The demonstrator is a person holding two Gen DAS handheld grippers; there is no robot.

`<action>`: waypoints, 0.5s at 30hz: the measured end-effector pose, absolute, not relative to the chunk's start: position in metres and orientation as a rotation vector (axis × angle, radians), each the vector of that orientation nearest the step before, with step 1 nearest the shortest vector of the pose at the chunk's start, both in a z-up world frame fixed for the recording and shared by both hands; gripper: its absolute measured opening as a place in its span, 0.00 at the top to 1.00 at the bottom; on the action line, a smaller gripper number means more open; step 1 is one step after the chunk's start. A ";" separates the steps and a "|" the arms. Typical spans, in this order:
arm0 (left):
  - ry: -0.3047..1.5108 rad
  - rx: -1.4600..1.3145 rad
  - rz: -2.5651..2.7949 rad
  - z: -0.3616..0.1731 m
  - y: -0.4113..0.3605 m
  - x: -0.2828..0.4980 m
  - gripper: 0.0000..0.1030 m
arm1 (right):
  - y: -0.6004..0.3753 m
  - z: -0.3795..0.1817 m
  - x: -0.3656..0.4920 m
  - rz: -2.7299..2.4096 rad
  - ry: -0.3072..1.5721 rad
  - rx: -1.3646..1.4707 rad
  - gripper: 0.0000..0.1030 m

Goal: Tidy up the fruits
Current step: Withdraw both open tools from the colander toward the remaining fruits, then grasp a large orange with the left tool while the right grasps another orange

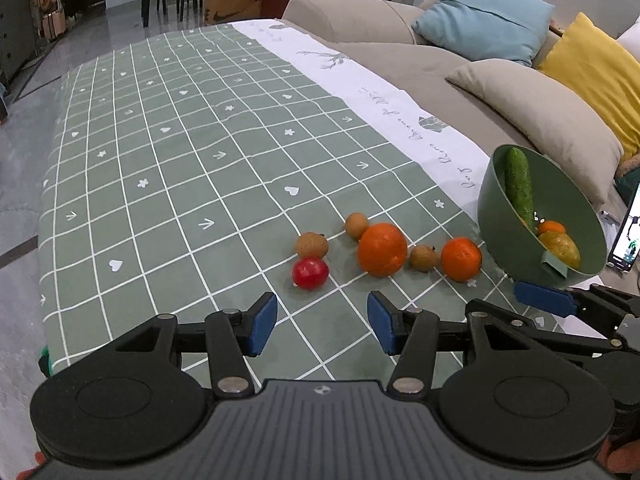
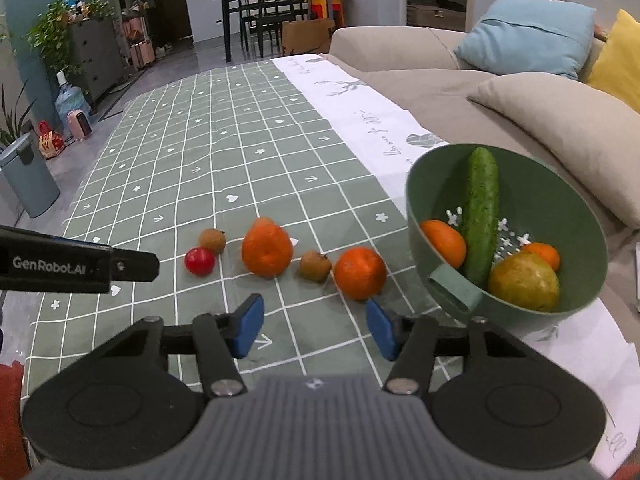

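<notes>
A green bowl [image 2: 560, 196] stands at the right on the table; it holds a cucumber [image 2: 482, 216], a pear [image 2: 524, 282] and two small oranges. On the green checked cloth [image 2: 200, 152] lie a red fruit [image 2: 199, 261], a large orange [image 2: 266, 251], a smaller orange [image 2: 360, 273] and brown round fruits [image 2: 316, 266]. My right gripper [image 2: 314, 328] is open and empty, just in front of the smaller orange. My left gripper [image 1: 322, 322] is open and empty, in front of the red fruit [image 1: 310, 273] and large orange [image 1: 382, 249]. The bowl also shows in the left wrist view [image 1: 500, 216].
A beige sofa [image 2: 420, 76] with blue, beige and yellow cushions runs along the table's right side. A phone [image 1: 626, 236] lies right of the bowl. The left gripper's arm [image 2: 76, 266] reaches in from the left in the right wrist view. A dining table and chairs stand far back.
</notes>
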State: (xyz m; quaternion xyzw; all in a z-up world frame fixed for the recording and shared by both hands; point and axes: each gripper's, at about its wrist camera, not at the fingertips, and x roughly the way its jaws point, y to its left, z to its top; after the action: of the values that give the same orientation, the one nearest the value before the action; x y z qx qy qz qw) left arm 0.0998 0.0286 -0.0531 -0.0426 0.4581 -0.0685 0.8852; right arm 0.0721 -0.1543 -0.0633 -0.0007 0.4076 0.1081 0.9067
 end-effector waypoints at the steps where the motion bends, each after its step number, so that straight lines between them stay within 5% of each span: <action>1: 0.957 -0.094 -0.145 -0.055 0.028 0.102 0.40 | -0.153 -0.066 0.075 0.226 0.846 -0.004 0.55; 15: 0.949 -0.116 -0.197 -0.075 0.014 0.135 0.40 | -0.159 -0.092 0.106 0.081 0.845 0.066 0.61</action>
State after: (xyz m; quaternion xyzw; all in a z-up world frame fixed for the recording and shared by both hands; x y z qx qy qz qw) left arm 0.1346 0.0135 -0.0755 -0.0555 0.4559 -0.0944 0.8833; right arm 0.1055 -0.1590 -0.0921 0.0320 0.4099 0.0393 0.9107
